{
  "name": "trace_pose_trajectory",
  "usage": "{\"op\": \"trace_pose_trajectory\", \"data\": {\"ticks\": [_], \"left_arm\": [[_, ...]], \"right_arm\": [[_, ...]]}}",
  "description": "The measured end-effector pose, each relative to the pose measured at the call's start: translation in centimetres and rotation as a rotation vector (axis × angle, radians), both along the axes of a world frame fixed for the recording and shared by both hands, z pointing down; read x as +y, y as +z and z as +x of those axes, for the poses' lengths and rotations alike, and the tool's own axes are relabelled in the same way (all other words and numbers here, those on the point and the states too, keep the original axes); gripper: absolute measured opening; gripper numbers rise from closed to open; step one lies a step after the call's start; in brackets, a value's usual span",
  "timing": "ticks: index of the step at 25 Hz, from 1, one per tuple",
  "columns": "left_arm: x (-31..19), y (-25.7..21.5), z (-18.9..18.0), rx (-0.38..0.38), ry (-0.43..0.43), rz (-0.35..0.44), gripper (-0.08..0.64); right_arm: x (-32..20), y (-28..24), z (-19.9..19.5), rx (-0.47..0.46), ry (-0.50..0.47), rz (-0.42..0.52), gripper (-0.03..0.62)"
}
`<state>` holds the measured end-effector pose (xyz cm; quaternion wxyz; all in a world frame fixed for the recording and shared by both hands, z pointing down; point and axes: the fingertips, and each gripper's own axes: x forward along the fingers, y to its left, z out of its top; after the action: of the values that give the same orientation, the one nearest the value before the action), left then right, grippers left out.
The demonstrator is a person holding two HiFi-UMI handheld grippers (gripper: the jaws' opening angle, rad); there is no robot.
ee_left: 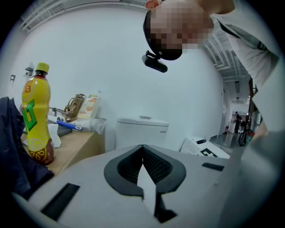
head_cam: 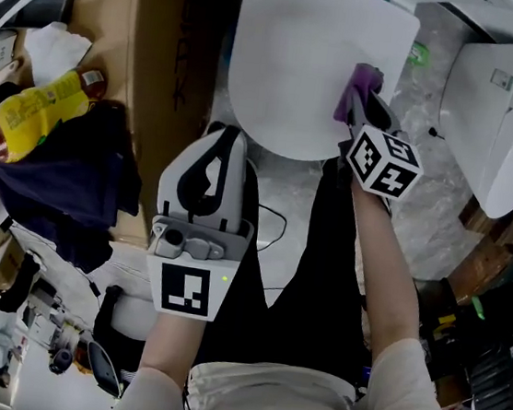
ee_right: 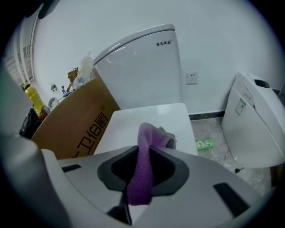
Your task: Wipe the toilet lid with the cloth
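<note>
Now your right gripper is clamped on the purple cloth, which sits at the right edge of the lid; contact with the surface can't be judged. Nearly all the bare lid lies left of the jaws, so the wipe likely wants to run leftward across it. Your left gripper hangs near your body, jaws together on nothing. The right one is far nearer the lid.

Cardboard box — Chinese print with digits, toilet tank logo — too small
</note>
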<state>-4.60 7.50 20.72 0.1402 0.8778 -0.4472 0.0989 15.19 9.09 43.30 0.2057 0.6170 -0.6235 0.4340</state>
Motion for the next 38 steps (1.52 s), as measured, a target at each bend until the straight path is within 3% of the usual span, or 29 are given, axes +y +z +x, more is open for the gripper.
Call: {"op": "trace_pose_trajectory", "data": {"ticks": [7, 15, 20, 30, 38], "left_arm": [[0.7, 0.0, 3.2, -0.015, 0.04, 0.006, 0.015], [1.6, 0.4, 4.5, -0.038, 0.056, -0.002, 0.015], [1.7, 0.7, 4.0, -0.039, 0.047, -0.007, 0.015], [1.8, 0.8, 1.7, -0.033, 0.015, -0.015, 0.015], [1.7, 1.1, -0.8, -0.026, -0.018, -0.031, 0.015]], "right_arm": [[5.5, 2.5, 6.5, 0.126, 0.003, -0.093, 0.083], [6.4, 5.8, 8.3, 0.172, -0.004, -0.145, 0.083], [6.0, 6.9, 7.8, 0.192, -0.042, -0.145, 0.083], [5.7, 7.0, 7.2, 0.2, -0.004, -0.161, 0.083], [4.5, 6.6, 3.1, 0.15, 0.019, -0.146, 0.083]]}}
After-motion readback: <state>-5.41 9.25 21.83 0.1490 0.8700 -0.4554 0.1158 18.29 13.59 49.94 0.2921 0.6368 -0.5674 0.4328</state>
